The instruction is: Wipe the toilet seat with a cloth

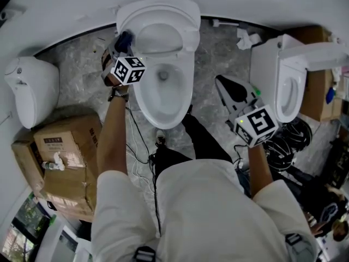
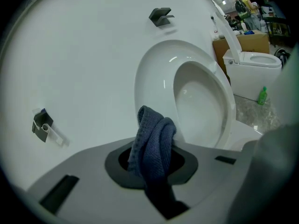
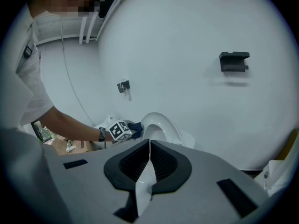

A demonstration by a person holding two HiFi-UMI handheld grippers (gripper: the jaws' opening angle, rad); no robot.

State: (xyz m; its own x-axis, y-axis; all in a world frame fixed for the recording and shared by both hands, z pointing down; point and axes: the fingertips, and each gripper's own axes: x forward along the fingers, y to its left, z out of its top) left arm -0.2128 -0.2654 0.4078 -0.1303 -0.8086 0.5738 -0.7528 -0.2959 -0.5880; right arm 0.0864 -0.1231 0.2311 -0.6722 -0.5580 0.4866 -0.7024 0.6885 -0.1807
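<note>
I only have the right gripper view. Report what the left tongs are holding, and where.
Observer: The left tongs are clamped on a bunched blue cloth, beside the left edge of the toilet's raised lid.
Operator: Now place my right tongs for me.
Observer: The right tongs hang over the floor, between that toilet and a second toilet on the right.
</note>
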